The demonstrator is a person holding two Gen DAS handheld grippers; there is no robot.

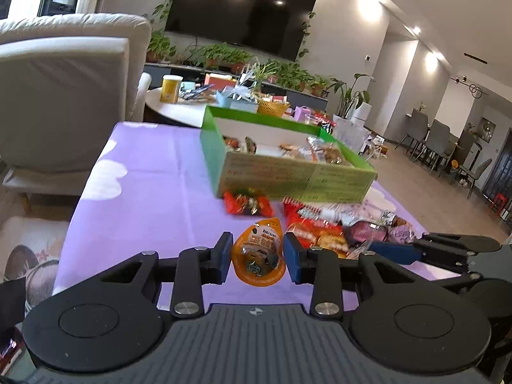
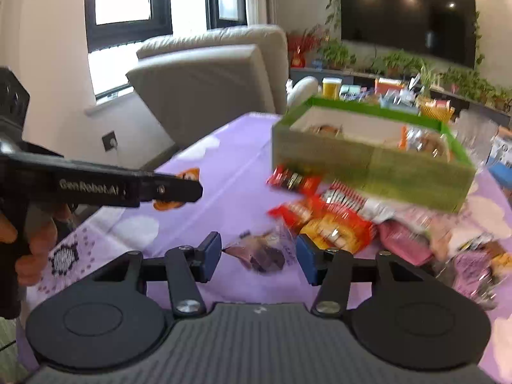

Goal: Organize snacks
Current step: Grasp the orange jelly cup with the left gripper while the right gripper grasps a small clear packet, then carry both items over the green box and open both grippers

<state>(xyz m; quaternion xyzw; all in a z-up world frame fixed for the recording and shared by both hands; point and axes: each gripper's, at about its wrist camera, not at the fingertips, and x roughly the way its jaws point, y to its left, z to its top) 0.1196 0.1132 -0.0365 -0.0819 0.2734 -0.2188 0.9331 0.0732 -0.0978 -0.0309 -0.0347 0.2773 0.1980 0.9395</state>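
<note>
Now you are bracketing the light, crinkly orange teardrop-shaped snack pouch [image 1: 258, 252] between the left gripper [image 1: 258, 257]'s parted pads, so be closing across its middle, while the right gripper [image 2: 258, 257] at your 3 o'clock is gaping around a soft clear-wrapped purple snack [image 2: 262, 251].

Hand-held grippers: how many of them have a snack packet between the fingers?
2. The left hand-held gripper frames an orange pouch; the right hand-held gripper frames a clear packet with dark pieces. Neither visibly touches.
</note>
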